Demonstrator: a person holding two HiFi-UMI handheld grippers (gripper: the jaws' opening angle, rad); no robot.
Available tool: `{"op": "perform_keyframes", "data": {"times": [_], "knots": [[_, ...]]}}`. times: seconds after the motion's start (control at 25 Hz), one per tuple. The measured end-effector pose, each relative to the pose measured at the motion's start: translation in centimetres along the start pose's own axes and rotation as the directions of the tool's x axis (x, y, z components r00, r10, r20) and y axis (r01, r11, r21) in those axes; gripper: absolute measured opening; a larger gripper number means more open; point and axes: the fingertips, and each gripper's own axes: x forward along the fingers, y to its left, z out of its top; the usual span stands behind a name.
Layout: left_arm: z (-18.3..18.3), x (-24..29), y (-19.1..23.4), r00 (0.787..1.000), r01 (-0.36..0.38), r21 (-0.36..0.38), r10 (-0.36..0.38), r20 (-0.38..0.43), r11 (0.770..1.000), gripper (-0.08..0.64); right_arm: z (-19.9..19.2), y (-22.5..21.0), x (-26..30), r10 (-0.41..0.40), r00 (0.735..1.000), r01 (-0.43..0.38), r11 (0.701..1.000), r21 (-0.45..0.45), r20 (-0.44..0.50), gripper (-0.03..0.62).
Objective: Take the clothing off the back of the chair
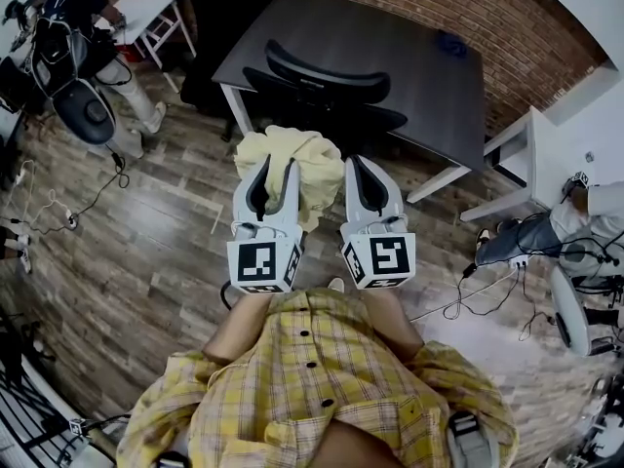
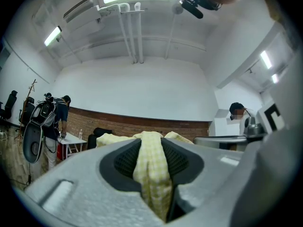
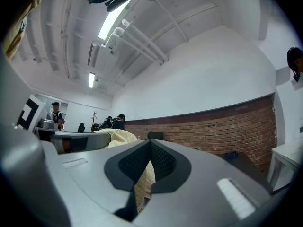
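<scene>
Clothing (image 1: 310, 159): bunch before chair (image 1: 327, 74) in head view; in gripper views, folds pinched by left gripper (image 2: 151, 143) and right gripper (image 3: 149, 148) jaws.

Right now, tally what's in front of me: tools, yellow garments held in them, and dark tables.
Tools: 2 (left tool, right tool)
Yellow garment: 1
Dark table: 1
Total: 4
</scene>
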Motion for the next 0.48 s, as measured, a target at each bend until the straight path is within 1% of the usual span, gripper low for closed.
{"op": "perform_keyframes", "data": {"times": [0.16,0.36,0.48], "knots": [[-0.5,0.1,-0.4,1.000,0.002,0.001,-0.002,-0.003,1.000,0.126,-0.4,0.0,-0.4,0.002,1.000,-0.002,1.000,-0.006,-0.005,0.000],[-1.4,-0.2,-0.5,1.000,0.000,0.019,0.000,-0.018,1.000,0.126,-1.8,0.1,-1.0,-0.005,1.000,0.005,1.000,0.010,-0.020,0.000],[-1.8,-0.3,-0.7,1.000,-0.008,0.024,0.008,-0.023,1.000,0.126,-1.7,0.2,-1.0,0.001,1.000,0.000,1.000,0.012,-0.019,0.001]]}}
